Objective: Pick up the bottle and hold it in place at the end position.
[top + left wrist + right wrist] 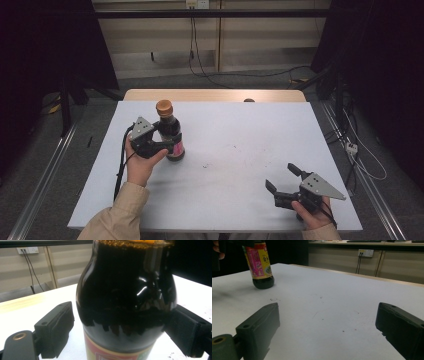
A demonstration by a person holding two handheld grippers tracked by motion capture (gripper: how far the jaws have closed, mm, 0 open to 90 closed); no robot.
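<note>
A dark sauce bottle (170, 132) with an orange cap (164, 106) and a pink and yellow label stands upright on the white table (240, 130), left of centre. My left gripper (167, 136) reaches around its body from the left, open. In the left gripper view the bottle (125, 290) sits between the jaws: the right pad (186, 333) is against the glass and the left pad (58, 327) stands a little apart from it. Near the front right edge my right gripper (281, 176) rests low, open and holding nothing. Its own view looks across the table to the bottle (260, 265).
Small dark specks mark the table top (319, 312) near its middle. A wooden strip (215, 95) borders the far edge. Cables (200, 70) run over the floor behind, and metal rails (45, 175) flank the table on both sides.
</note>
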